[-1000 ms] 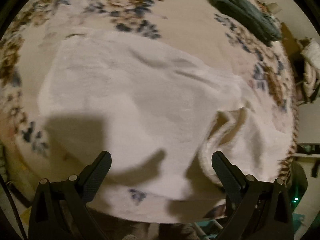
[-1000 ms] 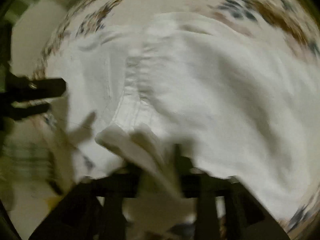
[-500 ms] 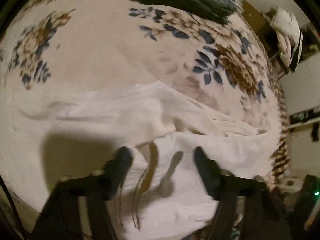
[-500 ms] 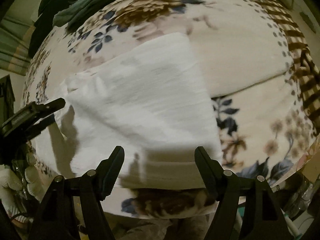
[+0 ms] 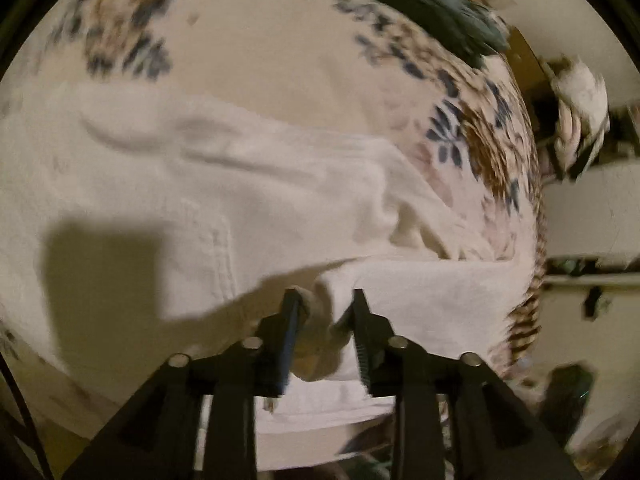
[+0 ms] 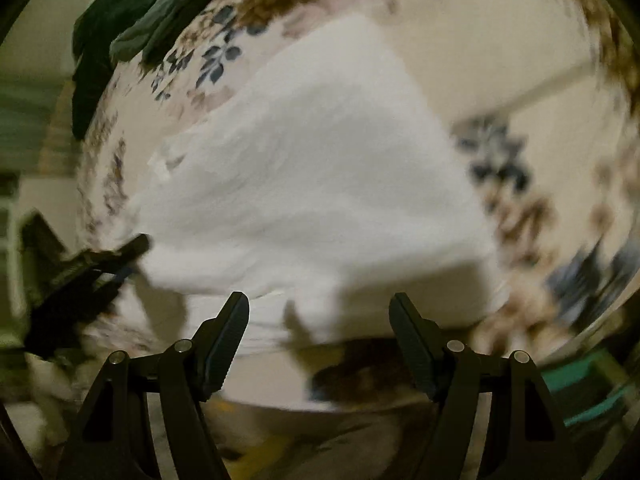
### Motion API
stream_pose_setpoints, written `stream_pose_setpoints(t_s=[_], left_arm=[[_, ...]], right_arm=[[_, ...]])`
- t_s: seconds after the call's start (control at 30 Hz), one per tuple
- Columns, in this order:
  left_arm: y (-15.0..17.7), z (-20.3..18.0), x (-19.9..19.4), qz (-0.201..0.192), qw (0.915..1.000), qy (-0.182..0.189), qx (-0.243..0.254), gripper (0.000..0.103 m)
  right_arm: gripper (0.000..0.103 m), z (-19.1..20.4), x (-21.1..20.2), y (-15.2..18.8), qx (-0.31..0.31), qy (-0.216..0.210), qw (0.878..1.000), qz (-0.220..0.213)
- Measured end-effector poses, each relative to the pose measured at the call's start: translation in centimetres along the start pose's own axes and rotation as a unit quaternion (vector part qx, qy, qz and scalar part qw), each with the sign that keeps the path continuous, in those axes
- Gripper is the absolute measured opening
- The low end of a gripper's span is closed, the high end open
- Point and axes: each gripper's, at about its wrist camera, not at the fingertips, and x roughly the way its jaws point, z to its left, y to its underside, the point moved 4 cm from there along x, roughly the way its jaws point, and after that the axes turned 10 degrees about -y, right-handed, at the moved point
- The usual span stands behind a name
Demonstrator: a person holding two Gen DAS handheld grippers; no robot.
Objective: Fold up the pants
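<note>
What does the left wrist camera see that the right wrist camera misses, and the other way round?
Only the left wrist view shows the left gripper pinching a bunched edge of the white pants. Only the right wrist view shows the right gripper open and empty, hovering over the pants' near edge. Both show the white pants on the floral bedspread and the dark green garment beyond.

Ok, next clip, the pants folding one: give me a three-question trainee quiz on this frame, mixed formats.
1. True or false: the right gripper is clamped on the white pants.
2. Which gripper has cloth between its fingers? A) left B) right C) both
3. Fill in: the dark green garment lies at the far edge of the floral ___.

Key: 1 false, its jaws stand wide apart above the cloth. 2 A, the left gripper pinches a bunched edge of the pants. 3 bedspread.
</note>
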Motion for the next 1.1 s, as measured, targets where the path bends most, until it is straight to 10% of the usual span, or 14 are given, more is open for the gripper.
stream_pose_setpoints(t_s=[0.2, 0.27, 0.4, 0.47, 0.57, 0.83, 0.93, 1.0, 1.1], left_arm=[[2.1, 0.5, -1.2, -0.002, 0.9998, 0.008, -0.019, 0.049], [3.4, 0.1, 0.2, 0.023, 0.9997, 0.003, -0.01, 0.049], [5.1, -0.4, 4.1, 0.056, 0.9979, -0.028, 0.014, 0.049], [5.5, -0.6, 4.4, 0.041, 0.9981, -0.037, 0.027, 0.045], [6.3, -1.1, 3.4, 0.01, 0.9976, -0.044, 0.053, 0.007], [7.1, 0.7, -0.7, -0.018, 0.9998, -0.009, 0.009, 0.003], [6.4, 0.5, -0.6, -0.01, 0.9998, 0.016, -0.003, 0.012], [5.9, 0.0, 0.4, 0.003, 0.9998, 0.017, 0.001, 0.051], [4.6, -1.3, 2.3, 0.006, 0.9996, 0.002, 0.027, 0.056]], right_arm=[[0.041, -2.3, 2.5, 2.3, 0.18, -0.129, 0.975, -0.001], [0.039, -2.8, 3.5, 2.6, 0.207, -0.138, 0.969, -0.009], [0.001, -3.1, 4.6, 2.6, 0.22, -0.108, 0.969, -0.032], [0.001, -2.5, 4.3, 2.7, 0.207, -0.09, 0.973, -0.038], [0.001, -0.9, 3.5, 2.9, 0.175, -0.084, 0.98, -0.039], [0.001, 0.9, 2.4, 4.9, 0.148, -0.097, 0.984, -0.01], [0.001, 0.9, 3.1, 5.1, 0.161, -0.13, 0.978, 0.006], [0.002, 0.6, 3.8, 5.1, 0.167, -0.128, 0.978, 0.013], [0.003, 0.2, 4.4, 4.5, 0.17, -0.114, 0.979, 0.012]])
